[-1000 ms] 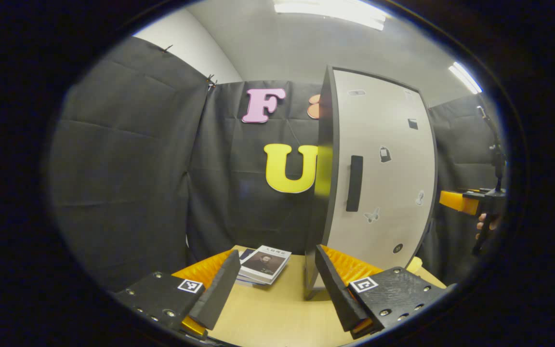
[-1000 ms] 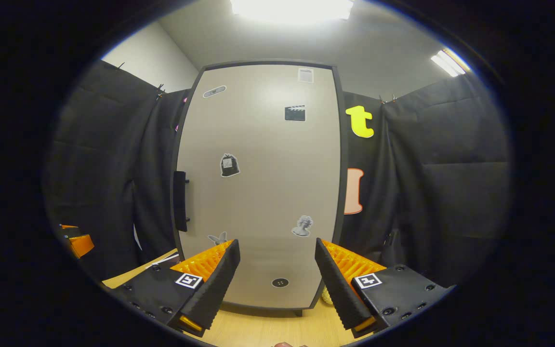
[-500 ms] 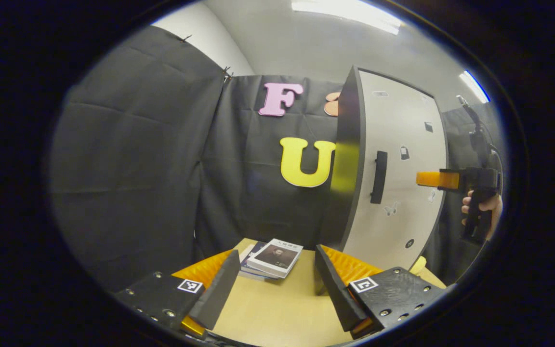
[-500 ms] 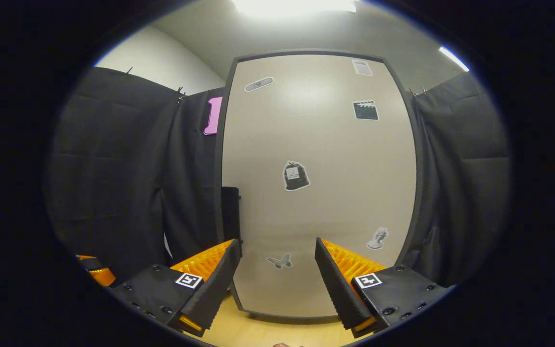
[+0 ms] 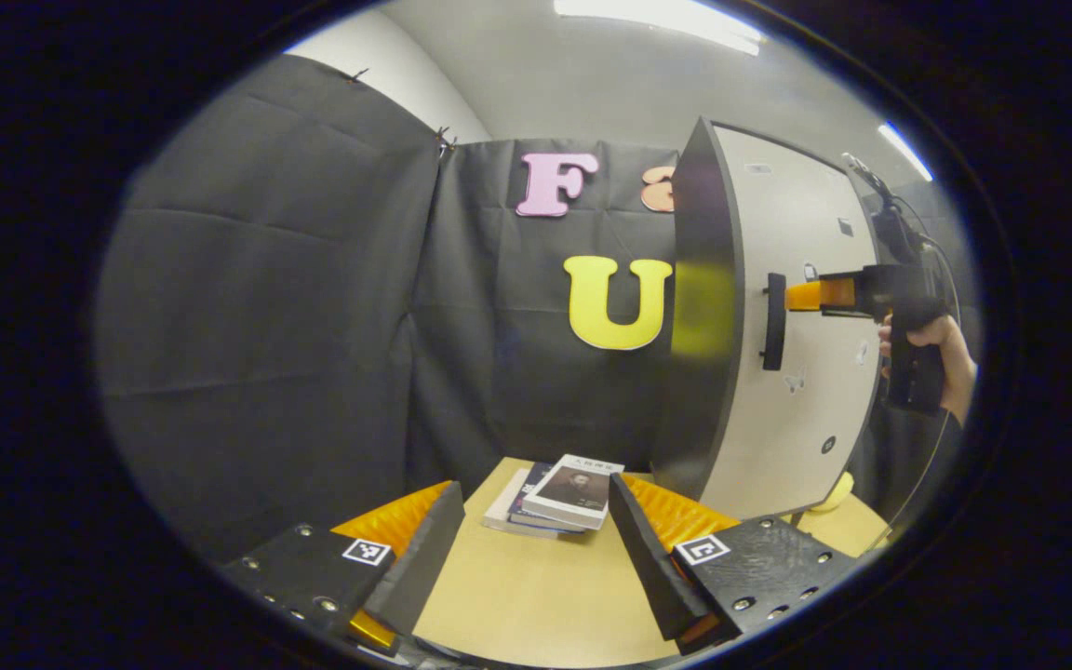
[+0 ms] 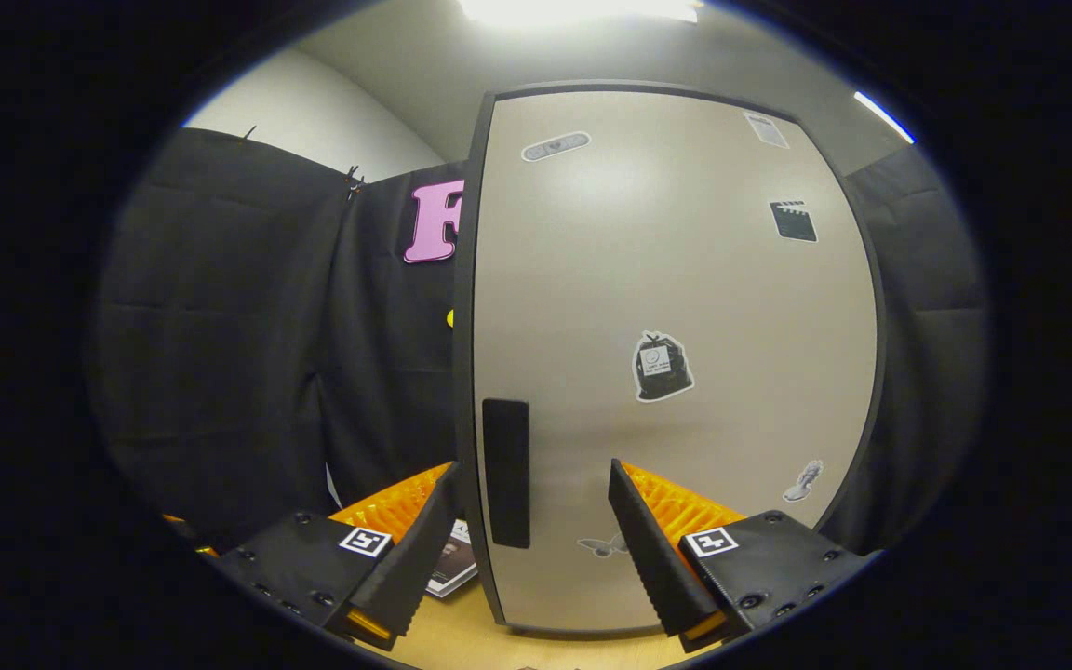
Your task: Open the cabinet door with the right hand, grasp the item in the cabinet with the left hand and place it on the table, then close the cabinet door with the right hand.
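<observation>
On the pale wooden table (image 5: 536,596), towards its far right, the cabinet (image 5: 699,316): tall, upright, dark-edged, its door (image 6: 676,354) shut flush and dotted with small stickers. Low on the door's left edge, a dark vertical handle (image 6: 506,472), standing out from the panel as seen in the left gripper view. Whatever sits inside, hidden behind the closed door; cannot tell what it is.

Right in front of the handle, the right gripper (image 6: 529,521): fingers spread wide apart, nothing between them, the handle framed in the gap but untouched by either finger in the right gripper view. Seen from the side in the left gripper view, the same gripper (image 5: 801,296) held level by a hand (image 5: 950,349), its tips just beside the handle; touching or a hair short, cannot tell. A cable trailing down from it past the cabinet's right side.

Lower and nearer, above the table's front, the left gripper (image 5: 529,549): also released, fingers parted and empty, well apart from the cabinet.

Beyond it, left of the cabinet's foot, a small stack of books (image 5: 559,493) lying flat, the topmost slightly askew. By the cabinet's right foot, a small yellow object (image 5: 836,493), partly hidden, too little showing to name. All round, black cloth wall (image 5: 266,307); overhead, bright ceiling lights (image 5: 657,19).
</observation>
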`<state>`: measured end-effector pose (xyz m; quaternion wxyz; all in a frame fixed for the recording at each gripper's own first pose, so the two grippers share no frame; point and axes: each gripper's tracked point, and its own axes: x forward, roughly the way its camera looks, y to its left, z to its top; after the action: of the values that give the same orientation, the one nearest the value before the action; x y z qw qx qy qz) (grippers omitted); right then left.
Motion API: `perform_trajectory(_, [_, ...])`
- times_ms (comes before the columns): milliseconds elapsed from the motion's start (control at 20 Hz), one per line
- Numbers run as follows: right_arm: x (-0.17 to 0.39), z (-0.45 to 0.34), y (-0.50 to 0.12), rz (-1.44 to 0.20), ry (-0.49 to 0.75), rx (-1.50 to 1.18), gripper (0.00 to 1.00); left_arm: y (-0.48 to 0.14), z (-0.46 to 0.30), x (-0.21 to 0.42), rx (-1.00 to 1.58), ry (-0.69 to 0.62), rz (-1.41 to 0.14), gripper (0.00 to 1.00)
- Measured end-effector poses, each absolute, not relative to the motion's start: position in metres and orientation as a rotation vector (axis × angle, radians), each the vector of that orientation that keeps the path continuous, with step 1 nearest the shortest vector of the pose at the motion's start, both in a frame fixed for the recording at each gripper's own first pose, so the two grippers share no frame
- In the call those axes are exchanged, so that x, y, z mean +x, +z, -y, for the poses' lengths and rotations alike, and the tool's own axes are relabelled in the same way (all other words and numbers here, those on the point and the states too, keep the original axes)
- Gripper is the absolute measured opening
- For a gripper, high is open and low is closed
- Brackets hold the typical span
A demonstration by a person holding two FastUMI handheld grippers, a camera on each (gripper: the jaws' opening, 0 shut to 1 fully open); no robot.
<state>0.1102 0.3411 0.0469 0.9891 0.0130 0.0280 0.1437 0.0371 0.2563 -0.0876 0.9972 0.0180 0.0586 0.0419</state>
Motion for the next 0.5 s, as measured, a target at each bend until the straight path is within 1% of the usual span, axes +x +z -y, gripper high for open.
perform_trajectory(100, [0.119, -0.347, 0.047, -0.055, 0.271, 0.021, 0.99, -0.086, -0.266, 0.039, 0.067, 0.098, -0.107, 0.95])
perform_trajectory(300, [0.134, -0.362, 0.04, -0.079, 0.252, 0.021, 0.99, -0.09, -0.265, 0.042, 0.072, 0.078, -0.115, 0.94])
perform_trajectory(350, [0.137, -0.364, 0.036, -0.09, 0.242, 0.019, 0.94, -0.09, -0.266, 0.042, 0.07, 0.074, -0.112, 0.94])
perform_trajectory(400, [0.14, -0.366, 0.033, -0.103, 0.239, 0.019, 0.97, -0.089, -0.266, 0.042, 0.069, 0.072, -0.106, 0.94])
perform_trajectory(450, [0.144, -0.366, 0.03, -0.108, 0.226, 0.023, 0.9, -0.089, -0.269, 0.041, 0.069, 0.073, -0.1, 0.94])
perform_trajectory(500, [0.148, -0.366, 0.029, -0.114, 0.215, 0.029, 0.88, -0.089, -0.271, 0.041, 0.071, 0.075, -0.099, 0.94])
